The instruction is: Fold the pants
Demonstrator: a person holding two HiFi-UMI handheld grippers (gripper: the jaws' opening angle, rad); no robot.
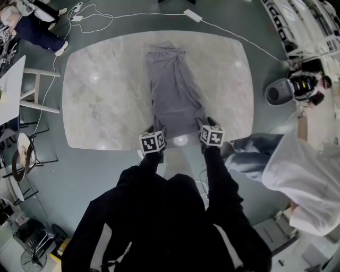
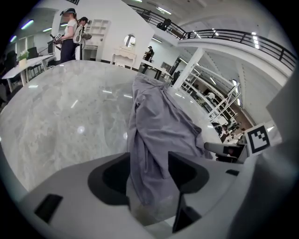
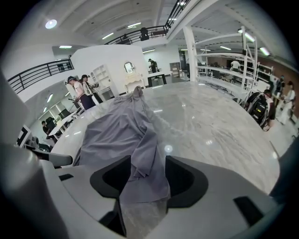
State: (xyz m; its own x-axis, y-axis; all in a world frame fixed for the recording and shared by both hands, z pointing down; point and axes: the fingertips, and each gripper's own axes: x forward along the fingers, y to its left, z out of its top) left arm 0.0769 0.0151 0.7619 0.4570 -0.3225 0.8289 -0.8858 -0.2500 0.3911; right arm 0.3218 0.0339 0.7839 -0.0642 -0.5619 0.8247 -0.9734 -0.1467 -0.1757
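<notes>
Marble table [image 1: 95, 106] carries the grey pants [image 1: 172, 90] from far edge to near edge. My 2 claws, left gripper [image 2: 148, 172] and right gripper [image 3: 142, 177], stand open at the near edge, with cloth slack between the jaws. I reckon a careless pull-back could snag it and drag it askew.

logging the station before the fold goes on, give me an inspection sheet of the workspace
surface: rounded grey marble table, glossy
job's things: grey cloth pants laid lengthwise, near end bunched at the grippers
clutter: nothing seen on the table
grippers: left gripper and right gripper both open, pants cloth lying between the jaws
cables: white power block and cable on the floor beyond the table
surroundings: white stool at left, person in white at right
</notes>
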